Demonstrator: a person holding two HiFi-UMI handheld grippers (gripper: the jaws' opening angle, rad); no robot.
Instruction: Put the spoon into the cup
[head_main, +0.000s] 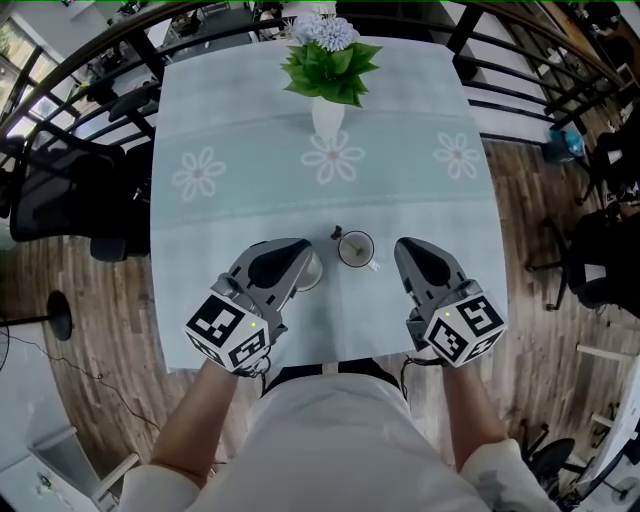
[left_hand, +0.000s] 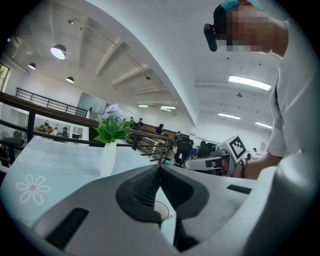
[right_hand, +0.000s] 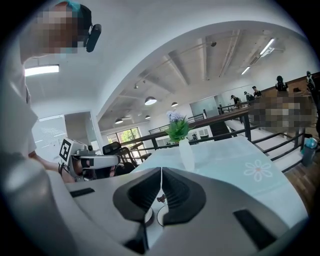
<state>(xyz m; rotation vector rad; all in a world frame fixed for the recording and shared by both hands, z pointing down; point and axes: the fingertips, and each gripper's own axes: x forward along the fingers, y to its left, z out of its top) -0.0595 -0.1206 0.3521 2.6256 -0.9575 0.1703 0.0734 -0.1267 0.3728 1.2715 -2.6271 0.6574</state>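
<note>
Your left gripper (left_hand: 160, 171) has its jaws pressed together, the ribbed pads meeting in a thin seam with nothing caught between them. Your right gripper (right_hand: 161, 172) is the same: jaws closed tip to tip, holding nothing.

Through the gap under the right jaws you see the cup (head_main: 356, 249) just ahead and below, standing upright on the cloth. It stands between the two grippers' tips, clear of both, with its small handle turned toward the right jaws. The spoon (head_main: 337, 233) shows only as a dark handle end poking up at the cup's far rim, on the side nearer your left jaws. Its bowl cannot be made out.

A round white dish (head_main: 314, 270) lies right beside the left jaws, partly hidden under them, on the side toward the cup.

Farther ahead of both pairs of jaws, well apart from the cup, a white vase (head_main: 327, 115) stands upright with green leaves and pale flowers. Everything rests on a pale tablecloth (head_main: 230, 130) printed with daisies. Beyond the table's far edge runs a dark railing (head_main: 520, 60), and a black chair (head_main: 60, 190) sits out to the left of your left jaws.
</note>
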